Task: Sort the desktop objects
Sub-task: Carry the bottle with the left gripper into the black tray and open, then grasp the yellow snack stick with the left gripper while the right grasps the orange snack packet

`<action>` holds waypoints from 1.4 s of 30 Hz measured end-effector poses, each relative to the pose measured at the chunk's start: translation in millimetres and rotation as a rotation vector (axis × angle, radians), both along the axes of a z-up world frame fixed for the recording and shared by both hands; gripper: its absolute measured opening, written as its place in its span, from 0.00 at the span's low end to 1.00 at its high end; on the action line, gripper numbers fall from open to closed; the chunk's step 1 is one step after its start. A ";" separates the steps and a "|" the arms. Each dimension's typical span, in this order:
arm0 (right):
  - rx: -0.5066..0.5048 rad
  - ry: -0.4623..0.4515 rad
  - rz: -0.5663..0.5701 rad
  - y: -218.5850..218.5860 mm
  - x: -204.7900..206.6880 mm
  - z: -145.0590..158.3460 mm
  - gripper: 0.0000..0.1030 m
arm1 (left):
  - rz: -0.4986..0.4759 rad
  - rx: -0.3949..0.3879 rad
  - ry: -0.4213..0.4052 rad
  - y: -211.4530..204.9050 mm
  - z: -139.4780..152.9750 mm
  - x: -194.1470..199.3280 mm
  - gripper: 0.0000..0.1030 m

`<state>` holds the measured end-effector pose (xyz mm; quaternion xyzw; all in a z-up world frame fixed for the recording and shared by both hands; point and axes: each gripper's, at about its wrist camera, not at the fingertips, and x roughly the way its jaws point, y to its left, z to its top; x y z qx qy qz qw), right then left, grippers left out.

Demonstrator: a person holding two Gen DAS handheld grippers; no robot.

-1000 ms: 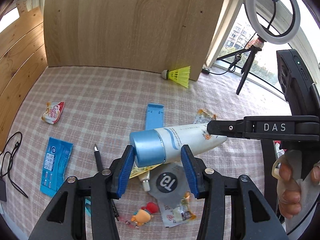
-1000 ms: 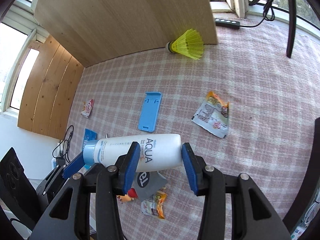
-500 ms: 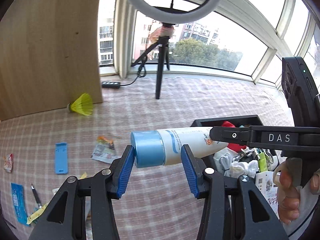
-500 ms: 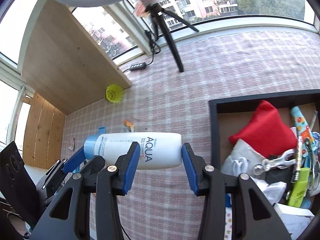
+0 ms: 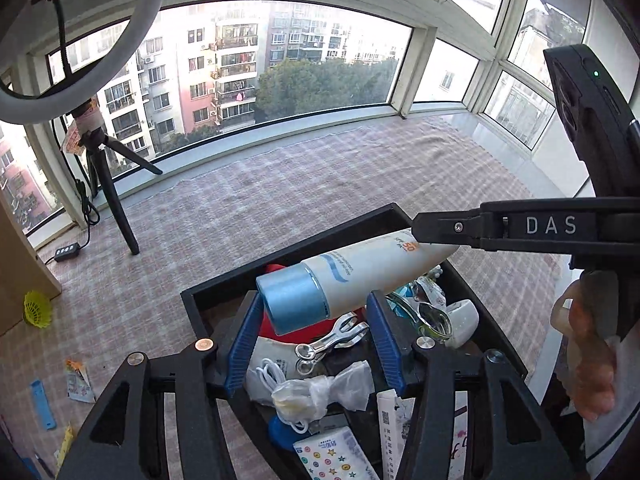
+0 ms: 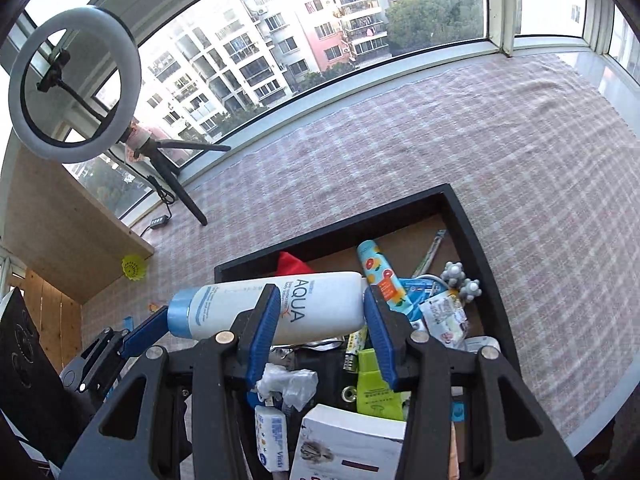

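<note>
Sunscreen tube (image 6: 276, 310) carried over the black storage box (image 5: 224, 286).

Both grippers share the load: the left gripper (image 5: 312, 336) pinches the blue cap end, the right gripper (image 6: 318, 332) clamps the white body, keeping it level for release. Below, the box holds a red pouch (image 6: 292, 264), metal clip (image 5: 332, 338), white cable (image 5: 276, 378), green bottle (image 6: 374, 384) and packets. Beyond, checked cloth (image 6: 480, 152) runs to the window.

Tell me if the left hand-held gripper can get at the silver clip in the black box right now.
Probably not: the sunscreen bottle has its blue cap between the fingers of the left hand-held gripper, right over the silver clip, so the bottle must go first.
</note>
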<state>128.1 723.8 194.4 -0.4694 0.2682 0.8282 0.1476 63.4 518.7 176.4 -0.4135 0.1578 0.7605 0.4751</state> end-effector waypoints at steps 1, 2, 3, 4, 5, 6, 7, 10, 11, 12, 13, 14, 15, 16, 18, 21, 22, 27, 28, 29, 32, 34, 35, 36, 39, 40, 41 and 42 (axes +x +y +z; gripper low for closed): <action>0.003 0.007 -0.011 4.4 3.4 3.3 0.42 | -0.005 0.006 0.004 0.7 3.1 3.9 0.50; 0.005 0.013 -0.020 7.5 5.4 5.6 0.42 | -0.009 0.010 0.004 1.1 4.6 5.8 0.50; 0.007 0.017 -0.023 9.2 6.3 7.2 0.42 | -0.012 0.012 0.007 0.4 5.4 6.7 0.50; 0.007 0.021 -0.020 8.7 7.3 8.5 0.42 | -0.011 0.011 0.015 -0.1 5.6 7.3 0.50; 0.006 0.023 -0.017 7.8 7.1 8.8 0.42 | -0.006 0.008 0.022 -1.7 5.8 6.6 0.50; 0.005 0.025 -0.011 5.9 5.9 8.7 0.42 | 0.000 0.007 0.024 -5.5 5.6 5.1 0.50; 0.005 0.024 0.000 3.0 4.0 8.4 0.42 | 0.007 0.006 0.019 -9.5 4.9 2.7 0.50; 0.009 0.020 0.045 -13.9 -4.6 5.1 0.42 | 0.037 0.005 0.001 -27.7 3.7 -6.8 0.50; 0.010 0.020 0.062 -20.7 -8.0 3.9 0.42 | 0.044 0.005 -0.001 -35.1 2.9 -9.1 0.50; 0.010 0.019 0.079 -27.9 -11.5 2.8 0.42 | 0.051 0.003 0.000 -43.0 2.2 -11.3 0.50; 0.009 0.019 0.098 -35.4 -15.5 1.7 0.42 | 0.059 -0.002 0.006 -51.2 1.3 -13.9 0.50; 0.009 0.018 0.117 -43.7 -19.9 0.5 0.42 | 0.071 -0.008 0.015 -60.3 -0.2 -17.7 0.50; 0.010 0.016 0.134 -51.8 -24.5 -0.9 0.42 | 0.087 -0.015 0.021 -70.0 -2.5 -22.9 0.50; 0.009 0.015 0.152 -60.1 -28.7 -2.5 0.42 | 0.105 -0.021 0.023 -80.6 -4.3 -28.0 0.50; 0.006 0.011 0.195 -78.6 -38.3 -6.2 0.42 | 0.145 -0.031 0.021 -104.6 -8.5 -40.1 0.50; 0.002 -0.002 0.256 -107.5 -54.8 -13.8 0.42 | 0.217 -0.054 0.020 -143.0 -15.7 -58.5 0.50; -0.001 -0.007 0.276 -117.8 -59.8 -17.0 0.42 | 0.239 -0.064 0.021 -157.0 -18.4 -64.6 0.50; 0.015 -0.031 0.382 -169.3 -84.0 -32.2 0.42 | 0.341 -0.129 0.037 -229.4 -35.7 -89.4 0.50; 0.019 -0.035 0.403 -179.6 -87.8 -36.0 0.42 | 0.363 -0.144 0.041 -244.5 -39.2 -94.3 0.50; 0.021 -0.040 0.423 -189.6 -91.5 -39.9 0.42 | 0.385 -0.159 0.041 -259.3 -43.3 -98.8 0.50; 0.029 -0.046 0.476 -217.0 -101.4 -50.7 0.42 | 0.443 -0.199 0.032 -300.8 -55.1 -110.5 0.50; 0.042 -0.053 0.509 -235.2 -108.1 -57.7 0.42 | 0.479 -0.230 0.025 -324.9 -63.4 -118.3 0.50; 0.048 -0.057 0.525 -243.5 -111.1 -61.3 0.42 | 0.494 -0.242 0.021 -335.9 -67.3 -121.1 0.50; 0.052 -0.062 0.542 -251.3 -115.0 -65.1 0.42 | 0.506 -0.252 0.016 -347.0 -71.5 -123.4 0.50; 0.057 -0.079 0.583 -272.6 -127.6 -76.3 0.42 | 0.516 -0.282 0.004 -371.3 -82.9 -126.5 0.50; 0.057 -0.084 0.592 -278.8 -131.6 -79.9 0.42 | 0.514 -0.295 -0.001 -377.4 -87.1 -127.2 0.50; 0.057 -0.090 0.599 -284.6 -136.1 -83.6 0.42 | 0.509 -0.311 -0.005 -383.1 -91.8 -127.8 0.50; 0.055 -0.096 0.606 -289.7 -140.4 -87.3 0.42 | 0.502 -0.326 -0.009 -387.6 -96.5 -128.1 0.50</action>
